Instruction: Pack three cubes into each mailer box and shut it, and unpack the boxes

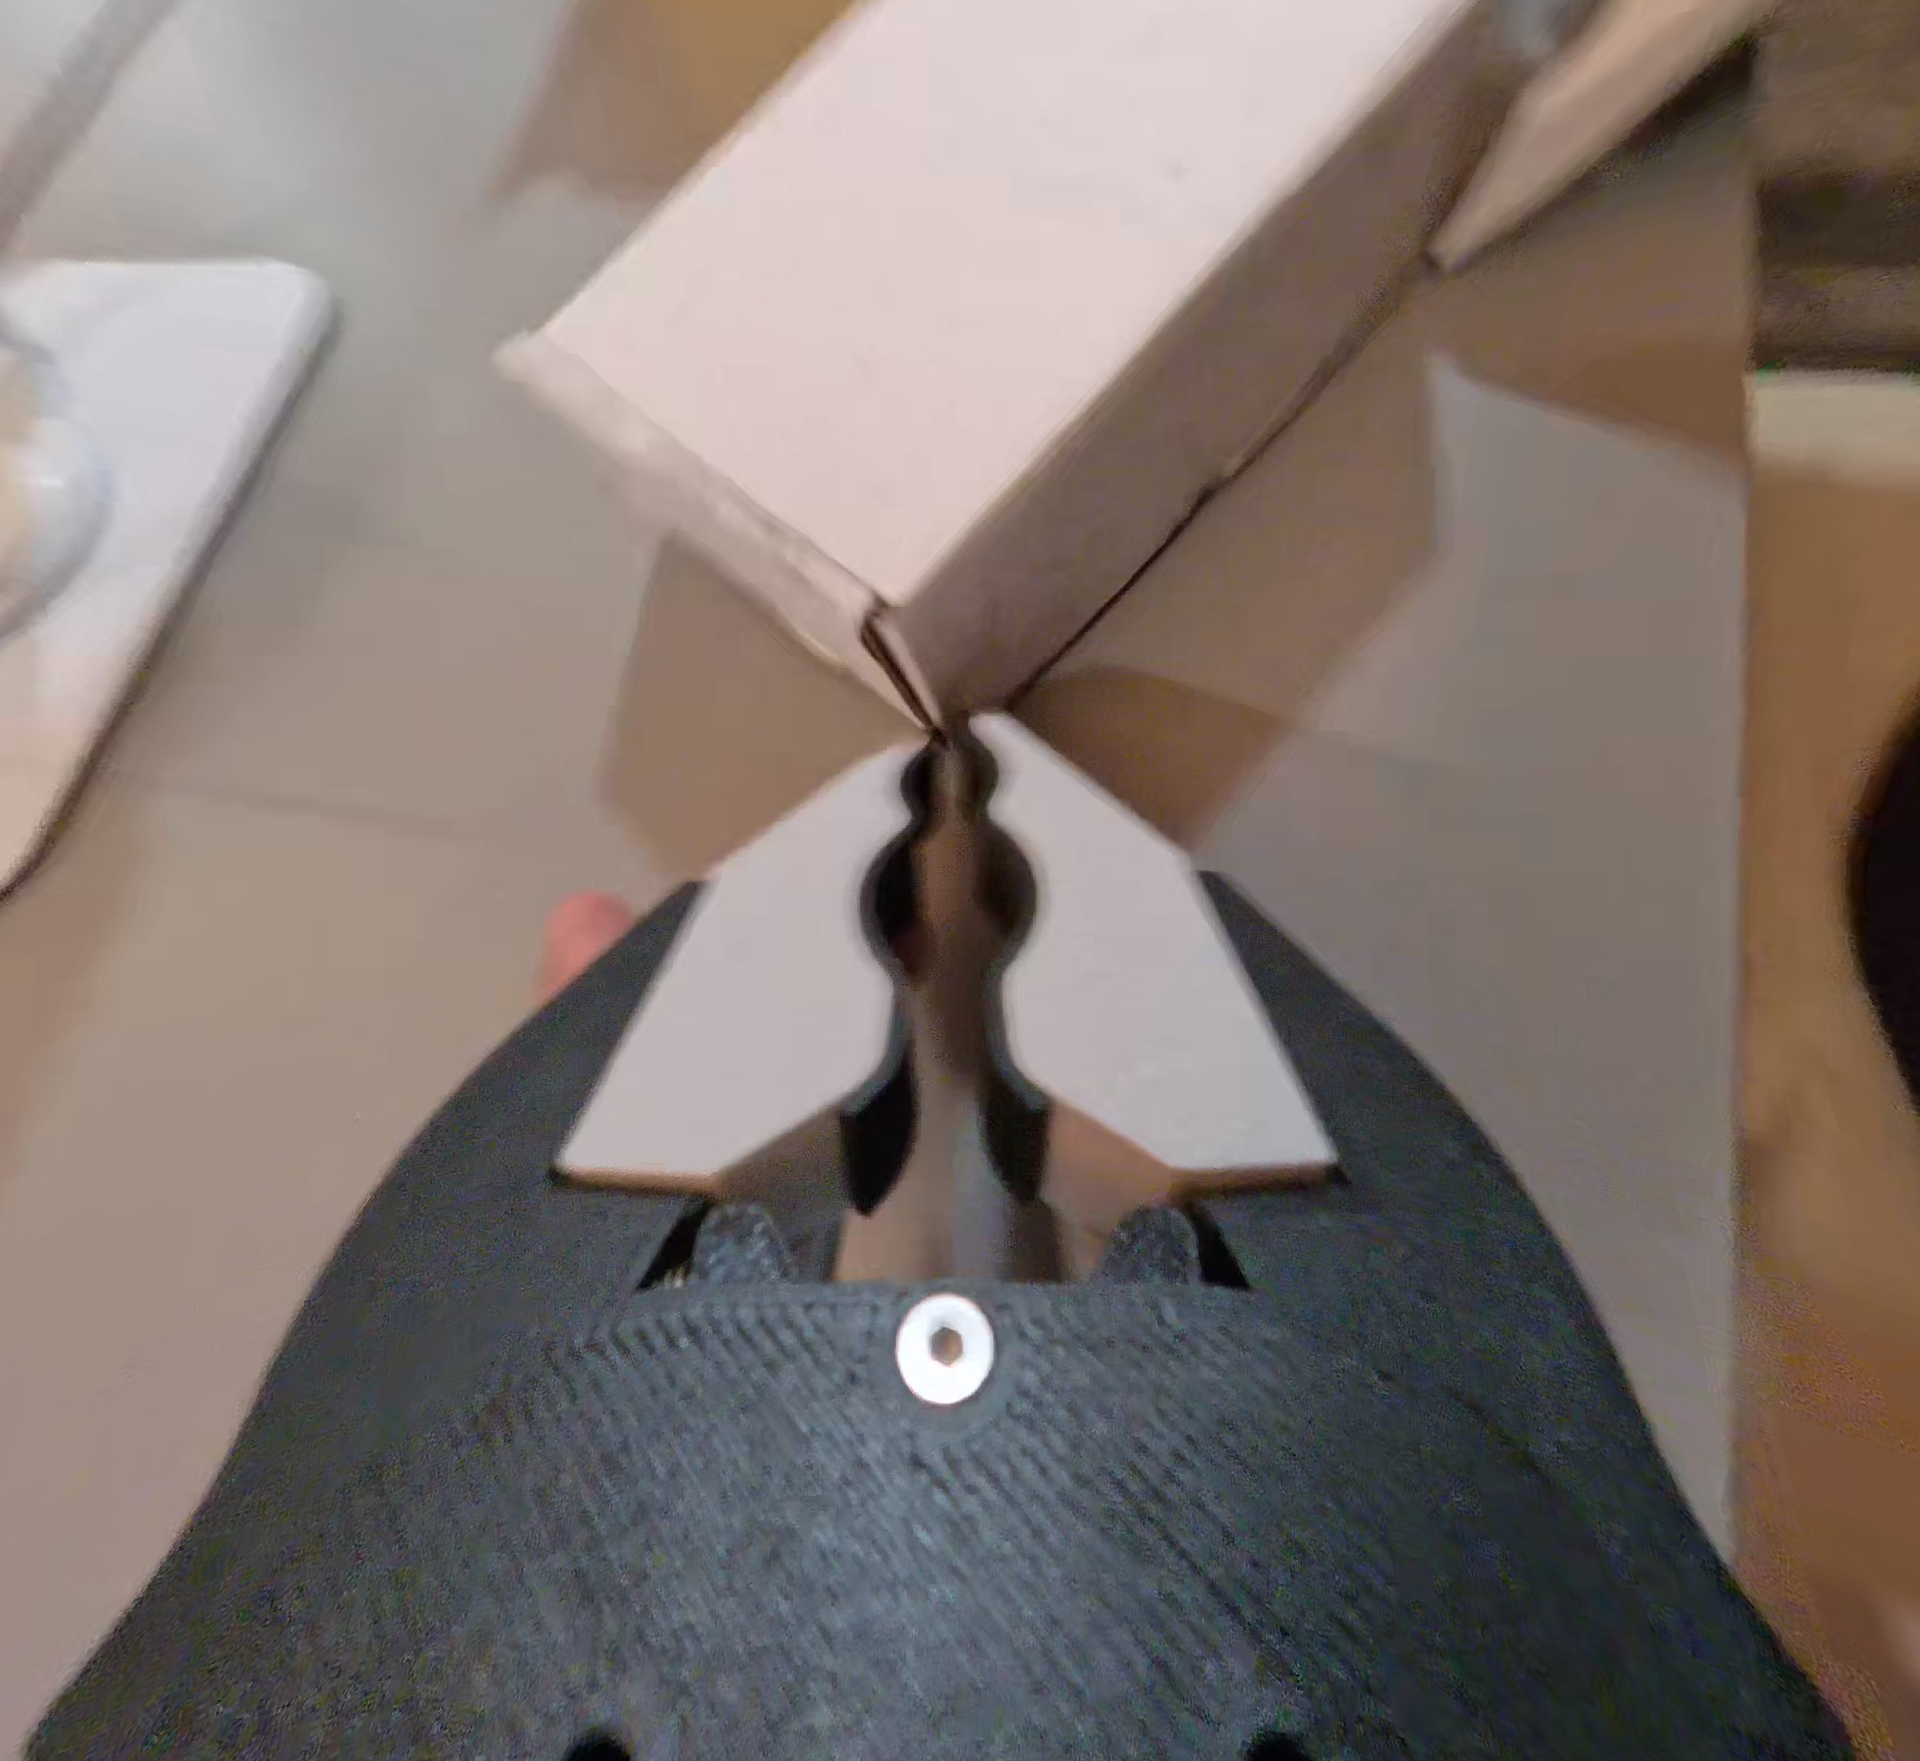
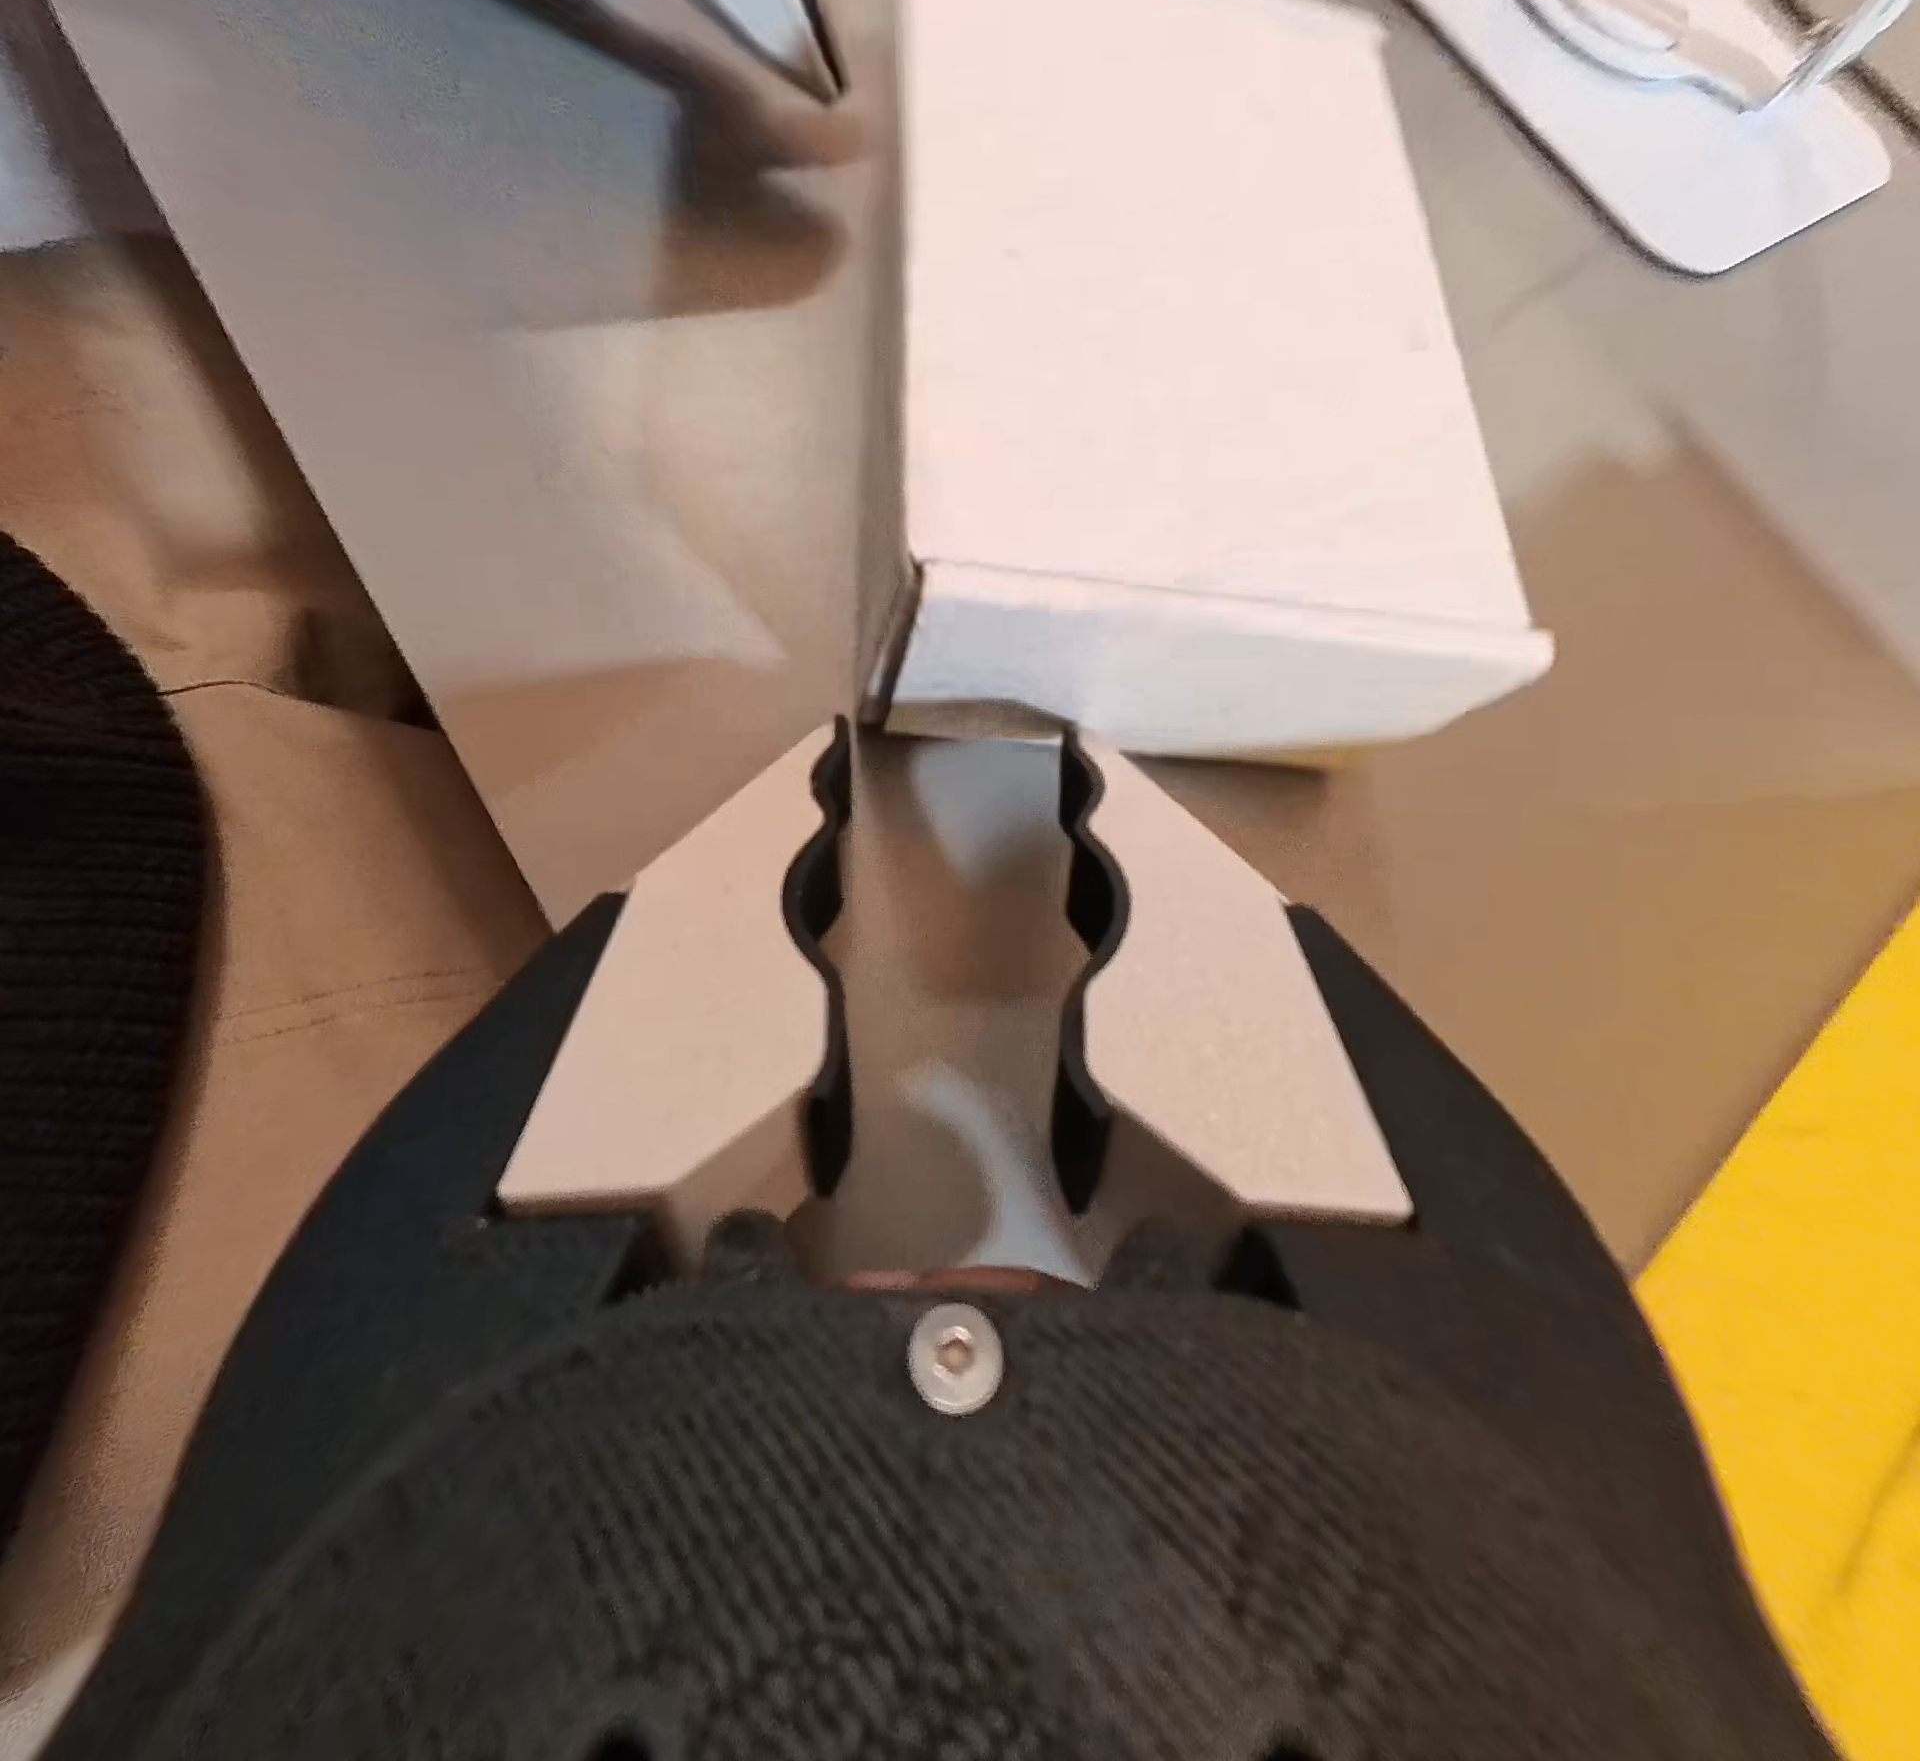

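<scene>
Right now my left gripper (image 1: 954, 743) pinches the near corner of a closed mailer box (image 1: 1023, 257), apparently tilting it for handling; my right gripper (image 2: 956, 740) waits half-open, empty, just near another closed box (image 2: 1174, 340).

The left black 3D-printed tongs (image 1: 954, 743) are pinching nearly closed, their grey-faced fingertips almost meeting. The right black tongs (image 2: 958, 745) are gaping apart, gripping nothing.

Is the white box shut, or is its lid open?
Shut. The white mailer box has its lid folded flat down on top and the front flap closed. Nothing inside shows, so the pictures cannot tell whether cubes are in it.
</scene>
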The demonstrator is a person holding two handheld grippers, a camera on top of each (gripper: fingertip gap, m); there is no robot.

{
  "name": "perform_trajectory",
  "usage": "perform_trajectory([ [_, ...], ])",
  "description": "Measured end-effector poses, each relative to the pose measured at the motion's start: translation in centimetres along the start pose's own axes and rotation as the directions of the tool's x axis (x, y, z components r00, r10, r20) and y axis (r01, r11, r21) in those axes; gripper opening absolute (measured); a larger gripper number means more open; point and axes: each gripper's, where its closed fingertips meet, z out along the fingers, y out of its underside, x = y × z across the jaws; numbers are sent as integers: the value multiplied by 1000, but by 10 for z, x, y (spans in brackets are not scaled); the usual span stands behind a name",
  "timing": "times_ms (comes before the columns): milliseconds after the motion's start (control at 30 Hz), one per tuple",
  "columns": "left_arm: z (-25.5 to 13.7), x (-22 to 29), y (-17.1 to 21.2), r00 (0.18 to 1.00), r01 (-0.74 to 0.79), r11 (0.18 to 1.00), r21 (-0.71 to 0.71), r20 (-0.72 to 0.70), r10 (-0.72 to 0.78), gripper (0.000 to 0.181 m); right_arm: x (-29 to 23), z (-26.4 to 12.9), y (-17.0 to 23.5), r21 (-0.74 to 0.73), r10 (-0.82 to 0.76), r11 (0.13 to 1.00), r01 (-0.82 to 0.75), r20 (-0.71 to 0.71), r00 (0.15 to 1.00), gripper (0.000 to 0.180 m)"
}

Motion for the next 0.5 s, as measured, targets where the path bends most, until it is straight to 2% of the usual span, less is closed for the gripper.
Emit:
perform_trajectory([
  [67,-12,-3,-18,996,76,988,131,-46,-70,0,8,-3,-6,26,-42,999,44,-67,997,42],
  [100,-17,-1,-24,989,128,976,174,-100,-112,7,11,-5,-10,43,-55,997,59,-94,994,43],
  [167,-19,-4,-25,980,183,970,163,-110,-166,30,15,-8,-15,58,-69,995,77,-132,989,44],
  [333,-5,-11,-10,993,115,991,70,22,-116,63,23,-10,-15,61,-46,997,57,-169,984,51],
  [400,-3,-11,-7,993,113,992,48,34,-115,66,29,-15,-22,94,-28,994,48,-205,978,53],
  [500,-1,-11,-8,990,131,990,42,42,-133,67,39,-28,-46,207,18,977,45,-294,955,76],
])
